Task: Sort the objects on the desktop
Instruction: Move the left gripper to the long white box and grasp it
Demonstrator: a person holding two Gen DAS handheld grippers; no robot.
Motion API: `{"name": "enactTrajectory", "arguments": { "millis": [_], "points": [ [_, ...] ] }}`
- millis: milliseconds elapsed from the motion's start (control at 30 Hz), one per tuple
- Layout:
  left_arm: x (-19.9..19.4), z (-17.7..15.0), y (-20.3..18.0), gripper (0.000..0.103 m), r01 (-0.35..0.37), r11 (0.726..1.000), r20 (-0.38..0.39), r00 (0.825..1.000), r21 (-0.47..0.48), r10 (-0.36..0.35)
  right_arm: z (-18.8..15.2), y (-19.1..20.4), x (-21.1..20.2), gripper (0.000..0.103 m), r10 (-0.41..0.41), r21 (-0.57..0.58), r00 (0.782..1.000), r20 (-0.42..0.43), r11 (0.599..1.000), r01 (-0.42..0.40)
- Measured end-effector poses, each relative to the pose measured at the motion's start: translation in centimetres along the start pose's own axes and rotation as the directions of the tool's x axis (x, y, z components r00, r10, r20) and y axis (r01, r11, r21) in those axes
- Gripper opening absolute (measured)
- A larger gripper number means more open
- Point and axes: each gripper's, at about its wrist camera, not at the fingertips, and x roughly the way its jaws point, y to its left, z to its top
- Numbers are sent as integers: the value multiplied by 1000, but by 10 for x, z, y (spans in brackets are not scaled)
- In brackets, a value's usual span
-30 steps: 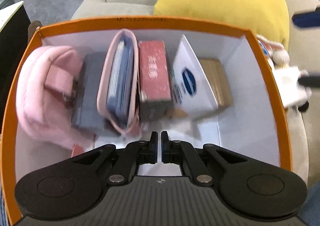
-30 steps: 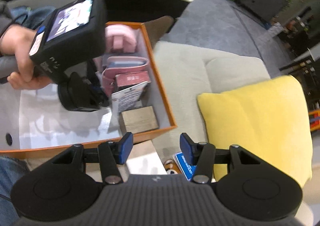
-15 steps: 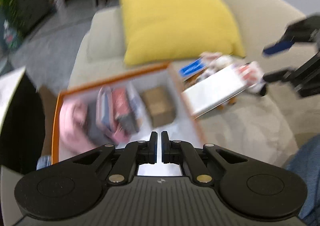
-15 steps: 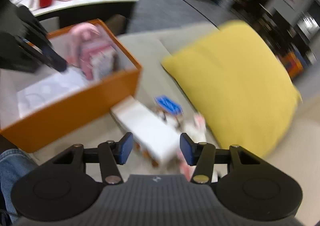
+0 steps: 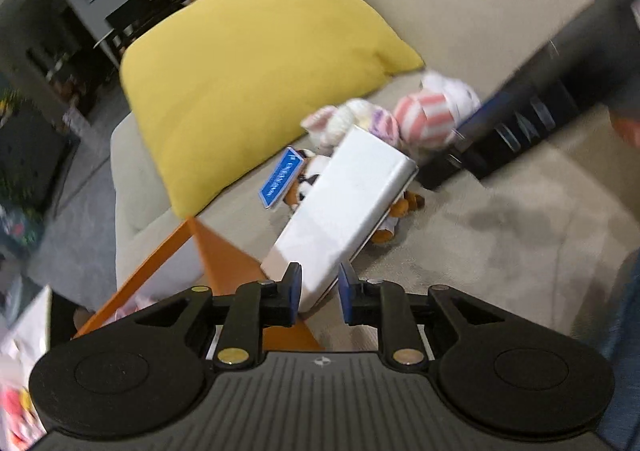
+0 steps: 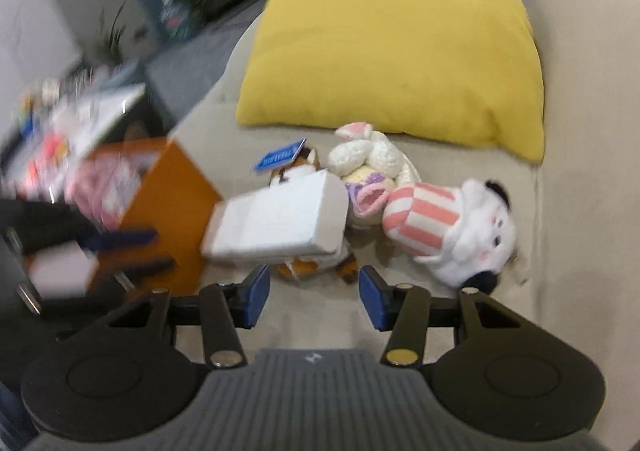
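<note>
A white flat box (image 5: 344,207) lies tilted on plush toys on the beige sofa; it also shows in the right wrist view (image 6: 280,223). My left gripper (image 5: 318,293) is open with its blue pads either side of the box's near end. My right gripper (image 6: 314,293) is open and empty, just short of the box and a small orange plush (image 6: 308,267). The orange storage box (image 6: 168,207) with pink items sits at the left. A pink-striped white plush (image 6: 452,227), a cream knitted bunny (image 6: 368,155) and a blue card (image 6: 280,159) lie beside the white box.
A large yellow cushion (image 6: 396,39) leans against the sofa back behind the toys. The other gripper's dark body (image 5: 520,123) crosses the right of the left wrist view. A cluttered low table (image 6: 60,123) stands beyond the orange box.
My left gripper has left the orange box, swung right to the white box and opened. My right gripper moved closer to the toys and stayed open.
</note>
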Motion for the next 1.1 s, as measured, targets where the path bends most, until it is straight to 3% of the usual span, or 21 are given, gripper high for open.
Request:
{"name": "enactTrajectory", "arguments": {
  "millis": [100,133,167,367,433,500,633,800,900,967,1100],
  "points": [
    [16,5,-12,40,-25,996,-19,999,81,27,6,-15,13,58,48,139,999,16,989,-49],
    [22,6,-15,51,-29,994,-23,999,102,32,8,-19,18,58,53,170,998,15,984,-55],
    [28,8,-18,55,-29,992,-26,999,124,33,9,-23,22,60,59,195,998,12,979,-60],
    [53,9,-30,55,-77,973,-23,996,217,84,10,-41,52,63,154,283,988,-11,948,-144],
    [58,8,-33,56,-104,964,-11,994,244,110,10,-41,64,60,179,281,984,-22,945,-165],
    [61,6,-35,57,-122,956,1,992,269,126,11,-40,72,46,200,281,979,-24,942,-186],
    [68,4,-43,61,-161,933,10,986,321,166,11,-43,72,42,242,327,970,-5,917,-227],
    [73,0,-62,62,-235,887,65,971,397,228,6,-50,62,35,288,397,957,25,876,-273],
    [76,-1,-71,62,-258,864,79,965,432,249,4,-54,60,32,346,438,937,45,836,-330],
    [77,-2,-74,62,-290,846,98,956,447,275,3,-52,59,32,358,436,933,45,833,-341],
    [75,-2,-75,48,-252,868,81,967,427,241,0,-57,57,32,366,443,929,53,825,-350]
  ]
}}
